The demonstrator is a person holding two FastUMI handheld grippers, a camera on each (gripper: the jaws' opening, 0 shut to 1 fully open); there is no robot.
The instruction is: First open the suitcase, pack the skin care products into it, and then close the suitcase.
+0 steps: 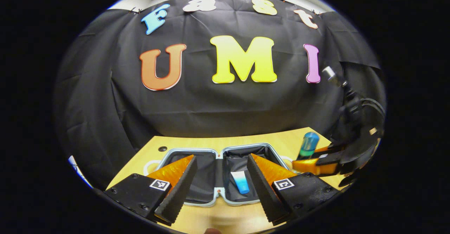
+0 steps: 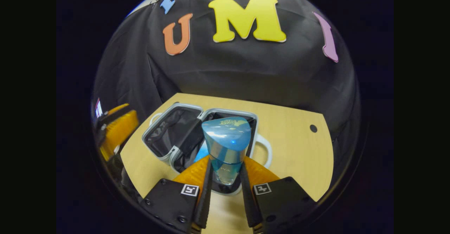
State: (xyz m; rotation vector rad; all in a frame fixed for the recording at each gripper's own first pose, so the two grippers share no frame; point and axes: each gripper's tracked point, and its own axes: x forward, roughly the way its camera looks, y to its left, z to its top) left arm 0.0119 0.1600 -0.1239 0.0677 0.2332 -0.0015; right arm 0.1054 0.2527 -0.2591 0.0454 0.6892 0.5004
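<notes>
My right gripper [image 2: 225,188] clenched bottle [image 2: 226,146] above open suitcase [image 1: 197,151]; tube [image 1: 240,182] already inside. My left gripper [image 1: 219,181] released, empty. Needed low release beside tube, clear of rim.

A light wooden surface [image 1: 281,139] with a rounded edge stands against the black cloth wall, with a small dark round hole [image 1: 162,149] near one far corner. A pale-blue-rimmed suitcase with a black lining [image 1: 191,200] lies spread open flat on it, both halves side by side, a white handle [image 2: 266,149] at either end.
</notes>
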